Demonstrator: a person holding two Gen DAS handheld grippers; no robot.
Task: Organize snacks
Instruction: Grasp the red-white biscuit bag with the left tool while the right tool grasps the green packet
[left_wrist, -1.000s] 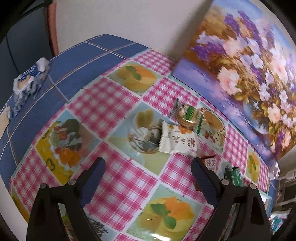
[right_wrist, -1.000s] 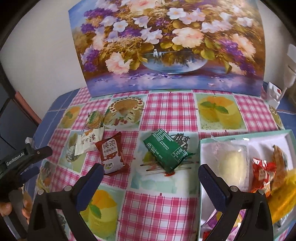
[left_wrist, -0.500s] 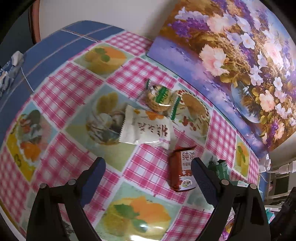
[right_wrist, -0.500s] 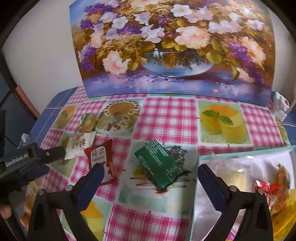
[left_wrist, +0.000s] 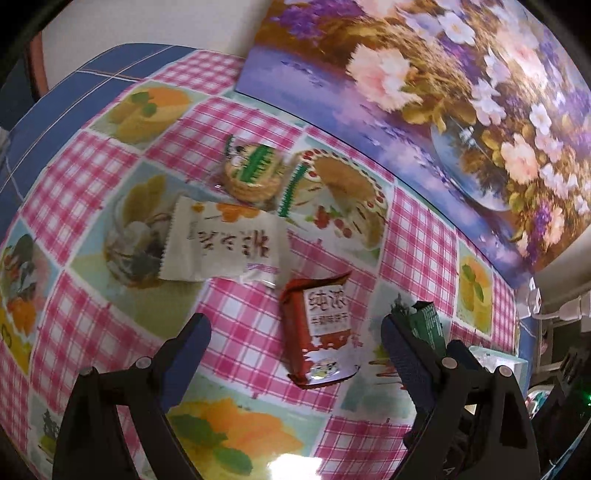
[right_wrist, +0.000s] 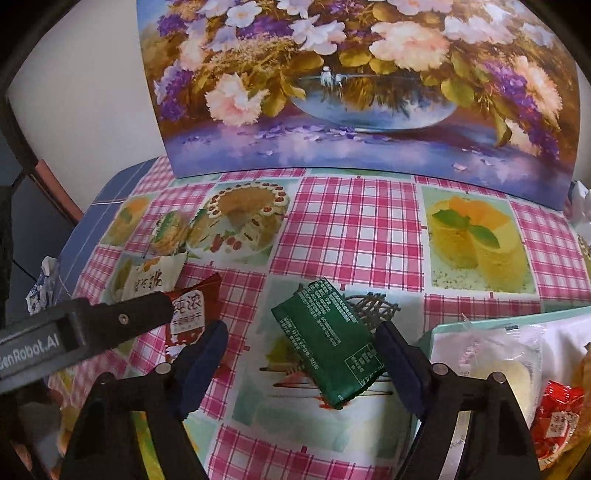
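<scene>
A red snack packet (left_wrist: 318, 328) lies on the checked tablecloth, framed by the wide-apart jaws of my open left gripper (left_wrist: 295, 334), which hovers above it. Behind it lie a white packet (left_wrist: 221, 243) and a clear-wrapped round biscuit (left_wrist: 253, 173). A green packet (right_wrist: 327, 343) lies flat between the pads of my right gripper (right_wrist: 301, 343), whose jaws are closing; the right pad (right_wrist: 399, 363) is at its edge, the left pad still apart. The red packet (right_wrist: 192, 314) shows at left, partly behind a left gripper finger (right_wrist: 122, 321). The green packet (left_wrist: 428, 326) peeks past my left gripper's right finger.
A pale green tray (right_wrist: 480, 321) at lower right holds several wrapped snacks, among them a white bun (right_wrist: 506, 369) and a red packet (right_wrist: 557, 421). A flower painting (right_wrist: 362, 81) leans on the wall behind. A crumpled blue-white wrapper (right_wrist: 40, 291) lies at the table's left edge.
My left gripper has travelled right and down, bringing the red packet between its fingers. My right gripper sank toward the green packet and its jaws narrowed around it.
</scene>
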